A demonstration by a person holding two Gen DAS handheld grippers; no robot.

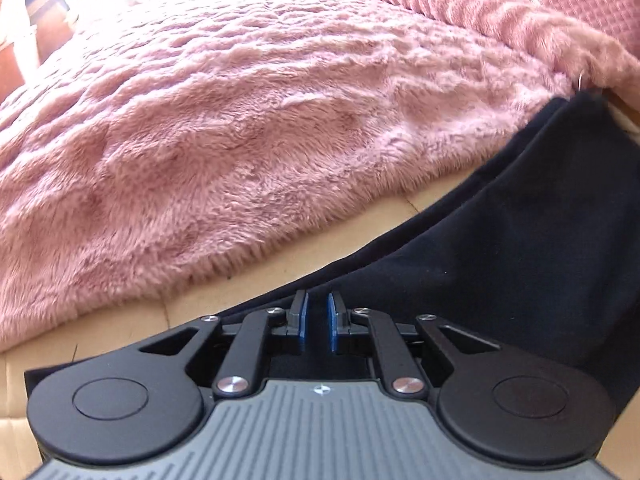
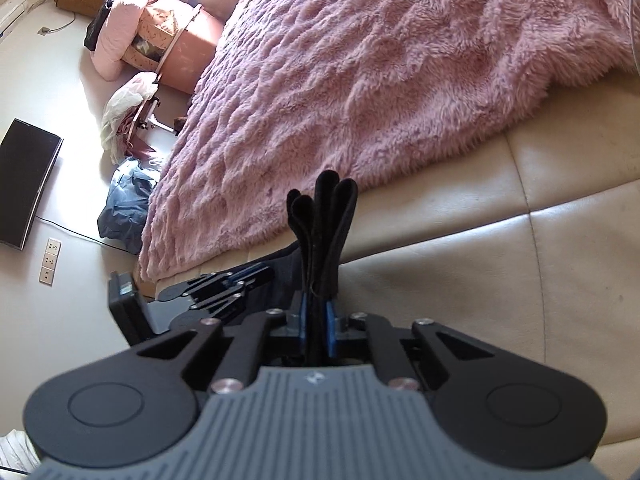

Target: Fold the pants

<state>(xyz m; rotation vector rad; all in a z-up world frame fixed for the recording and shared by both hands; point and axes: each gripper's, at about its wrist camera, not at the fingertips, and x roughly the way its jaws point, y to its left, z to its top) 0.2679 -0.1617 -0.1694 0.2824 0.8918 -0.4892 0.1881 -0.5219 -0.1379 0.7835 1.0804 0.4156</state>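
Observation:
The dark navy pants lie over a beige leather cushion and stretch taut from the bottom of the left wrist view up to the right edge. My left gripper is shut on their near edge, with dark cloth between the blue pads. In the right wrist view, my right gripper is shut on a bunched hem of the pants, whose folds stick up past the fingertips. The left gripper shows there too, low and to the left, its fingers on the same cloth.
A fluffy pink blanket covers most of the surface beyond the pants. Bare beige leather cushion lies to the right. On the floor at left are a black monitor, bags and a pink chair.

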